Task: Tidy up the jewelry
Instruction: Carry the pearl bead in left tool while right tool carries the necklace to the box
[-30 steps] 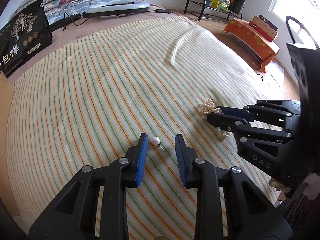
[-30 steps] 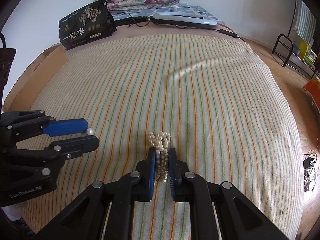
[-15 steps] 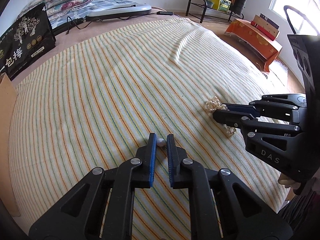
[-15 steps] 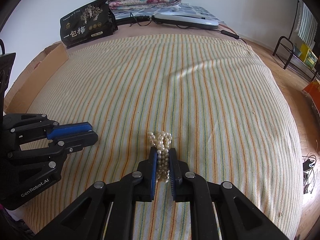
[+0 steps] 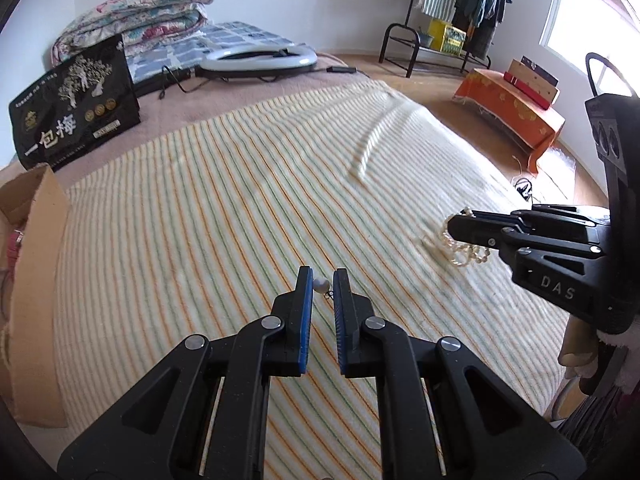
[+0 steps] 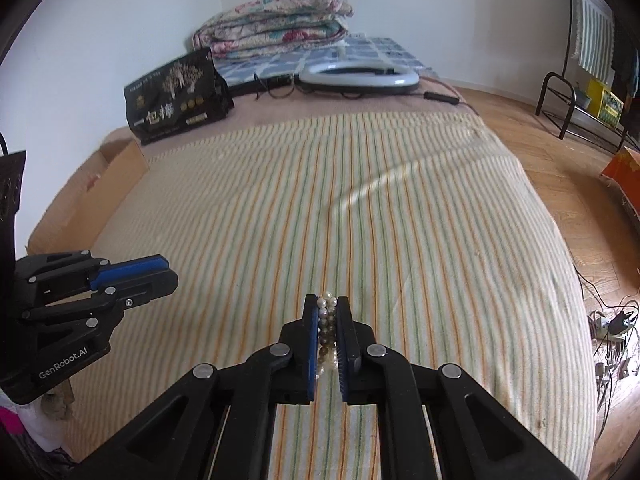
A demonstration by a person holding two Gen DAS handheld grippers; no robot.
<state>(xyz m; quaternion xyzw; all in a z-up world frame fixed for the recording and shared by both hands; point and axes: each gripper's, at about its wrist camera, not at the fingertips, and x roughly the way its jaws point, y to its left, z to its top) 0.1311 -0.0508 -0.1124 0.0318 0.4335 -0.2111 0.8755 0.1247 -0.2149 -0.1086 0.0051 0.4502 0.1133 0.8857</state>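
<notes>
Two wrist views over a bed covered by a striped blanket (image 5: 224,208). Since a second ago, we see two changes. First, the left claw (image 5: 323,285) has gone from standing wide around the pearl earring (image 5: 321,285) to clenched on it; the small white bead with its dark metal fitting now sits pinched between the blue pads near their tips. Second, both claws have risen from the blanket: the earring and the pearl bracelet (image 6: 327,320) no longer lie on the fabric but hang clear above it. The right claw (image 6: 327,305) was already clamped on the bracelet and remains so.

We read this as the pick-up finished for both pieces at once; what is left, in our judgement, is the carry to wherever the jewelry is to be stored. A cardboard box (image 5: 36,264) stands at the left edge of the bed, though we cannot tell whether it is the destination.

The bracelet is a multi-strand bunch of cream pearls, a few darker in shadow, compressed into a narrow column between the pads. In the left view its free loops (image 5: 464,250) dangle below the right claw.
</notes>
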